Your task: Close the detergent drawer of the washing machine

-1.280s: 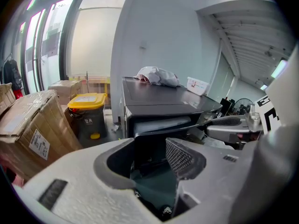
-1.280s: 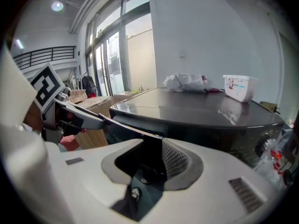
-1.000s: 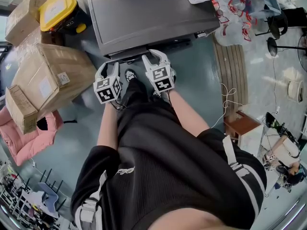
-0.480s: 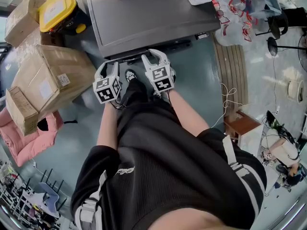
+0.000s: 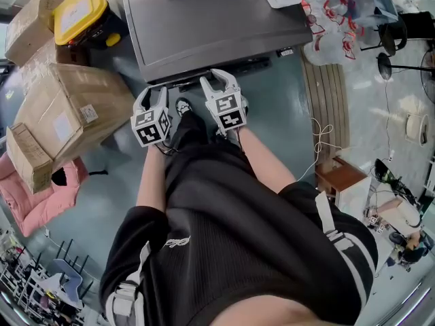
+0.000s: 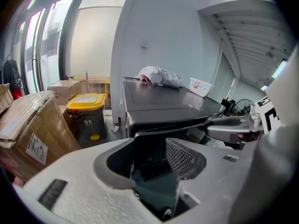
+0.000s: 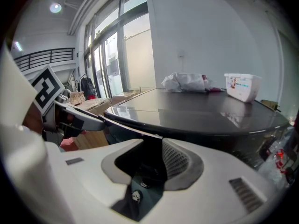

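1. At the left front corner of the washing machine (image 5: 217, 19), the left gripper (image 5: 155, 92) is held with its jaws apart, and nothing is pressed between them.
2. Between those jaws a dark block, taken to be the detergent drawer (image 6: 150, 148), is seen under the top edge. It appears to stand out from the front and is judged not yet pushed home.
3. Just to the right, the right gripper (image 5: 213, 79) is held at the front edge, its jaws likewise apart and empty.
4. The whole closing push is judged to be left, and no contact with the drawer can be confirmed.
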A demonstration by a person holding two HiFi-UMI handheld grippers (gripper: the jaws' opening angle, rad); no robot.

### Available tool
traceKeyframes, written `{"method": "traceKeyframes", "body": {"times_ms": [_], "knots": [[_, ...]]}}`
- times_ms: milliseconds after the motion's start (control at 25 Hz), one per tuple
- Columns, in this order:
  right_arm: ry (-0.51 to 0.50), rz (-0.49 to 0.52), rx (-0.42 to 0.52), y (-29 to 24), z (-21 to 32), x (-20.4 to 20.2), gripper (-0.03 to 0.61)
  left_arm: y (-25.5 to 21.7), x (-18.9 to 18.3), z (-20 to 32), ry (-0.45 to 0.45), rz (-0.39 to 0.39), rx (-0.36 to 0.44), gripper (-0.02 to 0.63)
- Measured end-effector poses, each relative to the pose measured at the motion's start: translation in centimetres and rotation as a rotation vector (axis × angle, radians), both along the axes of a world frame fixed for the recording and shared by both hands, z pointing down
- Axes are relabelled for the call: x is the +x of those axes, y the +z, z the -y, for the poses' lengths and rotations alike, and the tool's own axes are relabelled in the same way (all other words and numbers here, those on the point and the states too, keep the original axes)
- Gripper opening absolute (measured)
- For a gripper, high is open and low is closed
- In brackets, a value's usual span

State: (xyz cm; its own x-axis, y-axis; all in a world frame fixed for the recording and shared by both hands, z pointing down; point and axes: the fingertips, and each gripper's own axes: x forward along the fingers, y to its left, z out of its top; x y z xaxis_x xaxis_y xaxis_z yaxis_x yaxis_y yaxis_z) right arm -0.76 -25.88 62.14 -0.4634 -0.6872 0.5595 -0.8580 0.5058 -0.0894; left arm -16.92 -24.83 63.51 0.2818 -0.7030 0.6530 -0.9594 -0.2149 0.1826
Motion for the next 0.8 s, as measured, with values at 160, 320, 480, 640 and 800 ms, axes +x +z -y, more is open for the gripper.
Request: {"method": "traceKeyframes", "body": {"times_ms": [160,320,480,640,800], "knots": [[0.042,0.049,-0.031,0.61,-0.17,0.52,0.121,0.01,0.13,-0.09,-0.008,-0.008,0.002,0.215],[0.135,0.110,-0.063,0.90,-0.19,0.77,0.121,-0.07,0.08,-0.06,-0.042,-0.010,0.000,0.213],[0.195,0.111,-0.066,0.98,-0.38,0.78,0.118,0.01,0.01,-0.24,-0.091,-0.004,-0.001,0.213],[0.239,0.114,-0.068,0.78,-0.25,0.80,0.118,-0.06,0.01,-0.28,-0.137,-0.001,-0.008,0.212],[0.254,0.119,-0.077,0.93,-0.31,0.83,0.118,0.03,0.03,-0.26,-0.134,-0.005,-0.008,0.210]]}}
